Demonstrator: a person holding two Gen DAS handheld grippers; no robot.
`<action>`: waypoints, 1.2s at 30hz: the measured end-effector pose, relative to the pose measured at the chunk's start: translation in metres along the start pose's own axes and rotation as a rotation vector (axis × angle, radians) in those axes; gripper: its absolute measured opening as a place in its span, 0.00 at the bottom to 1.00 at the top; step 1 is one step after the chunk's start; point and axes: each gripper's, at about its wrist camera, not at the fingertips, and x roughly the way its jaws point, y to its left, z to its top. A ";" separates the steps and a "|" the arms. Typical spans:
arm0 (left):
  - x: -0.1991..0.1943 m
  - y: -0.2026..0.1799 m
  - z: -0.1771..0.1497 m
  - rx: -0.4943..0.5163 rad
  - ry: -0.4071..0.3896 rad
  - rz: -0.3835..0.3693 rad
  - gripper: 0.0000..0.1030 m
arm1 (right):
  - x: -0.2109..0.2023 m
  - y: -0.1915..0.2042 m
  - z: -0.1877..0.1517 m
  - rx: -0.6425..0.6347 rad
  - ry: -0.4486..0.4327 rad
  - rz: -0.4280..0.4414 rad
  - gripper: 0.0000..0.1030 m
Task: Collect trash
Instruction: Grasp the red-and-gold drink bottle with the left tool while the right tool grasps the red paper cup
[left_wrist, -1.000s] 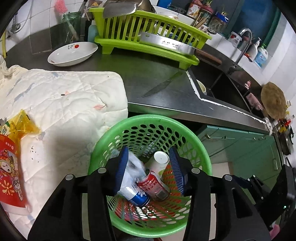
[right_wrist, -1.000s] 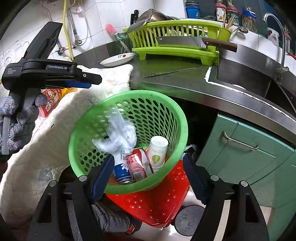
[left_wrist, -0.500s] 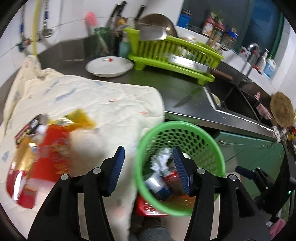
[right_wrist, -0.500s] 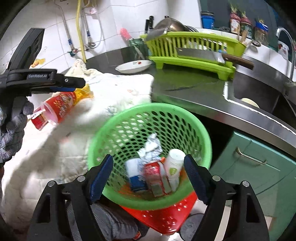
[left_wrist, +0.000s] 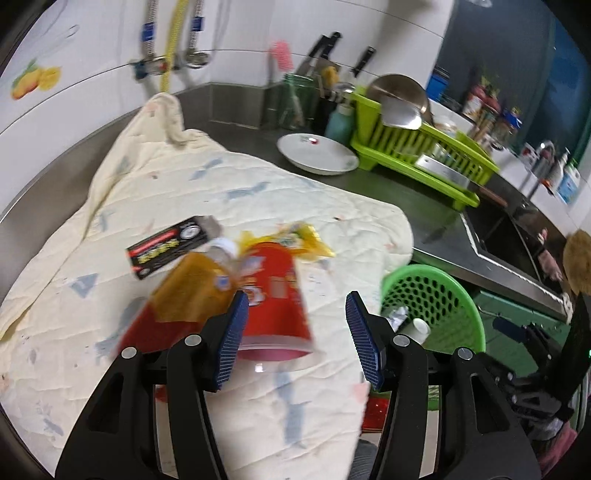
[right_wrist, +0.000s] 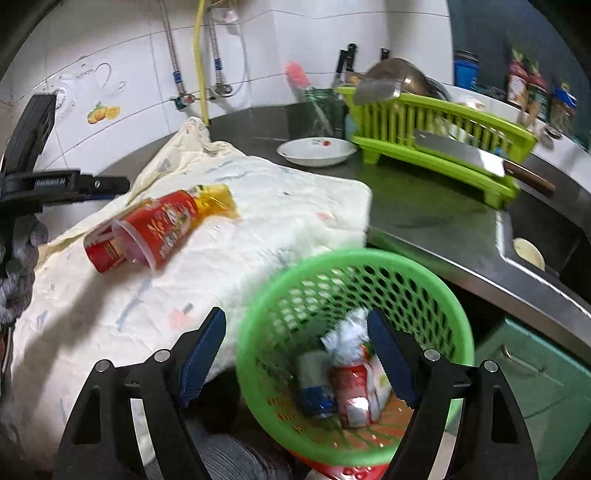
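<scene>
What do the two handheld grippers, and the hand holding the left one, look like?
Both the left gripper and the right gripper have black plastic bodies with silver screw heads and ribbed blue finger pads. The left gripper's side carries white lettering, unreadable here. Its hand wears a grey knitted glove.

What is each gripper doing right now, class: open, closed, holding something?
Left gripper: open, holding nothing.
Right gripper: open, holding nothing.

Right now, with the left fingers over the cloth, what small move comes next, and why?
Probably ease the left gripper down onto the red cup. It lies on its side on the cloth, just ahead of the open, empty fingers, with wrappers and a dark box beside it. The green basket already holds other trash.
</scene>
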 end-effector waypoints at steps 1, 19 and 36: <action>-0.001 0.003 0.000 -0.004 0.000 0.002 0.53 | 0.005 0.005 0.007 -0.009 0.000 0.010 0.74; 0.026 0.082 0.000 0.000 0.138 0.046 0.62 | 0.068 0.057 0.079 0.017 0.104 0.155 0.74; 0.042 0.108 -0.012 0.036 0.179 -0.024 0.62 | 0.137 0.112 0.120 0.236 0.312 0.293 0.74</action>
